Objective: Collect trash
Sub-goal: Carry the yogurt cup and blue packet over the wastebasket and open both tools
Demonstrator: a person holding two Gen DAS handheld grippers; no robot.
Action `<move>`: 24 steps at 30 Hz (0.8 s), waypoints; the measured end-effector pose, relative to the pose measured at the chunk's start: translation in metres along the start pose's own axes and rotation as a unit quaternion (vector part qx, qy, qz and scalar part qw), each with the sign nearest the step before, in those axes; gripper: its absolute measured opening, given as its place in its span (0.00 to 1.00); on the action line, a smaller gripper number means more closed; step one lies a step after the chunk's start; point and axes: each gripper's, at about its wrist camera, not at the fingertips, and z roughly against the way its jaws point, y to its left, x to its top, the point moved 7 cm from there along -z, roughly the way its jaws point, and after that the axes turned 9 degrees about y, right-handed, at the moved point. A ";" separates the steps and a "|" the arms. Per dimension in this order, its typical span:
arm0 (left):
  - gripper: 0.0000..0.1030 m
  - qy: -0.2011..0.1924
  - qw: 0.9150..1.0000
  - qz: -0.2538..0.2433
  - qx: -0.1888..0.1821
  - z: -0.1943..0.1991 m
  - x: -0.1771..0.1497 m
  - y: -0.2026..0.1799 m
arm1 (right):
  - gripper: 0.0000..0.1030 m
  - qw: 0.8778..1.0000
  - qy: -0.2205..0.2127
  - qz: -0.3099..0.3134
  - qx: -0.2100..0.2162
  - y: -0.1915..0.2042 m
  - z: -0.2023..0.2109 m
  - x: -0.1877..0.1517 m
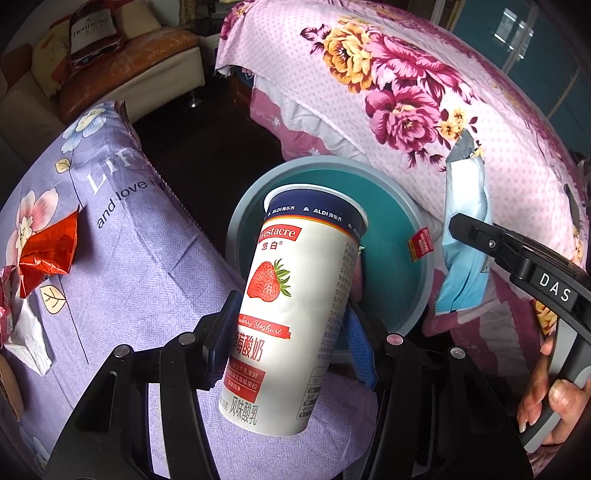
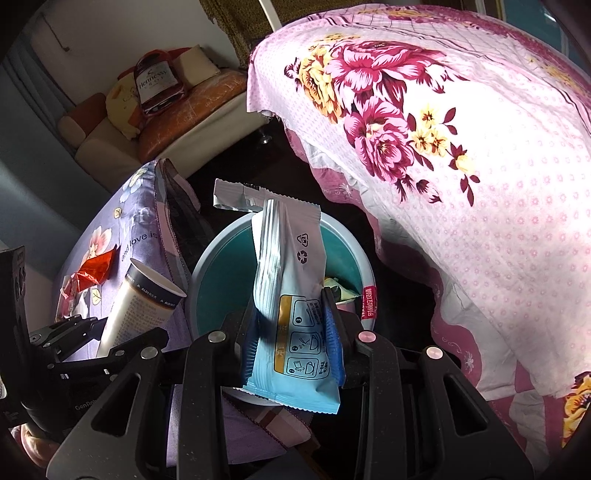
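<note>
My left gripper is shut on a white strawberry yoghurt cup, held tilted with its open mouth toward a round teal trash bin. The cup also shows in the right wrist view. My right gripper is shut on a light blue snack wrapper and holds it over the bin, which has some trash inside. The wrapper also shows in the left wrist view. A red crumpled wrapper and a white tissue lie on the purple sheet at left.
A purple floral sheet covers the surface on the left. A pink floral sheet covers the one on the right. The bin stands on dark floor between them. A sofa with cushions and a bag is behind.
</note>
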 end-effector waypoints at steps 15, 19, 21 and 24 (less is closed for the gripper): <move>0.80 -0.023 1.000 0.012 0.003 0.003 0.003 0.014 | 0.31 1.000 0.022 0.009 -0.018 0.010 -0.016 0.001; 0.87 -0.028 0.999 0.026 0.001 0.005 0.000 0.027 | 0.31 0.999 0.027 0.015 -0.024 0.015 -0.020 0.002; 0.88 -0.028 0.999 0.032 0.002 0.004 -0.002 0.033 | 0.32 0.999 0.030 0.017 -0.027 0.017 -0.023 0.002; 0.88 -0.027 0.999 0.037 0.000 0.003 -0.003 0.040 | 0.32 0.999 0.037 0.020 -0.029 0.021 -0.028 0.003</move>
